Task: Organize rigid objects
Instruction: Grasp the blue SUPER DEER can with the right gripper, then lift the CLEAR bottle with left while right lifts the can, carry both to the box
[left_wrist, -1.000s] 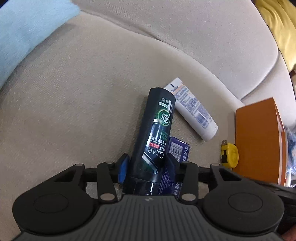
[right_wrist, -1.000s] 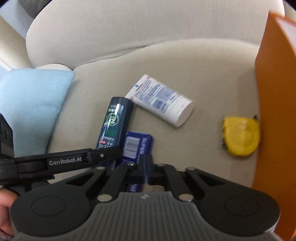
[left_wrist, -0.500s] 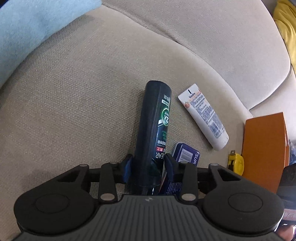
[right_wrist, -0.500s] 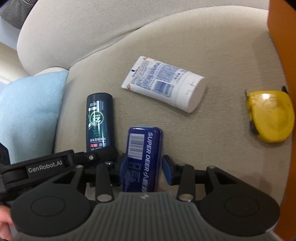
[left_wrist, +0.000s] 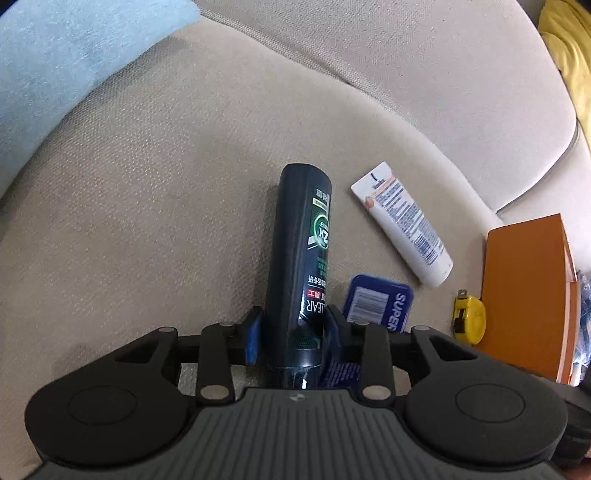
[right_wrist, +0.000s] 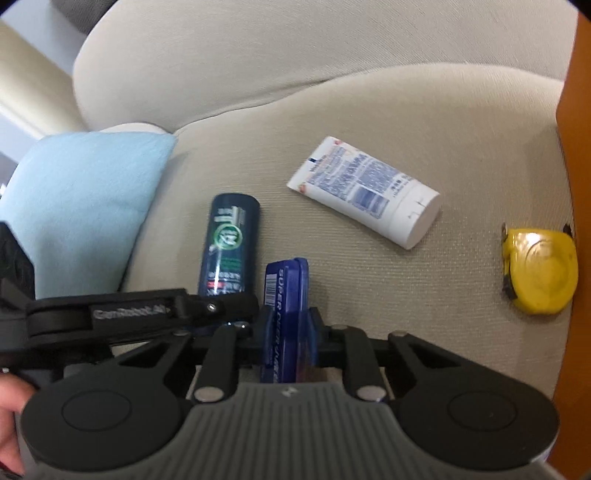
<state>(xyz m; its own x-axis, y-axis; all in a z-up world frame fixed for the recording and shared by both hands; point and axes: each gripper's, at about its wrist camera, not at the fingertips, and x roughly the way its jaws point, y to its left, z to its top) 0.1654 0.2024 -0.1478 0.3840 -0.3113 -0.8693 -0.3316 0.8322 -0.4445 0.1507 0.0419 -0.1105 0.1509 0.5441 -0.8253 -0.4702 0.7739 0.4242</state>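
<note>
My left gripper (left_wrist: 293, 325) is shut on the lower end of a dark green CLEAR bottle (left_wrist: 301, 254), which points away from me over the beige sofa seat. My right gripper (right_wrist: 288, 332) is shut on a blue SUPER DEER box (right_wrist: 286, 295), held on its edge just right of the bottle (right_wrist: 229, 243). The blue box also shows in the left wrist view (left_wrist: 376, 301). A white tube (right_wrist: 365, 190) lies on the seat beyond, also in the left wrist view (left_wrist: 404, 229). A yellow tape measure (right_wrist: 539, 271) lies to the right.
An orange box (left_wrist: 524, 291) stands at the right, next to the tape measure (left_wrist: 469, 319). A light blue cushion (right_wrist: 77, 199) lies at the left. The sofa backrest (right_wrist: 295, 48) rises behind. A yellow cloth (left_wrist: 569, 48) is at the far right.
My right gripper closed on the blue box and turned it up onto its edge. My left gripper kept its hold on the bottle and drew back a little.
</note>
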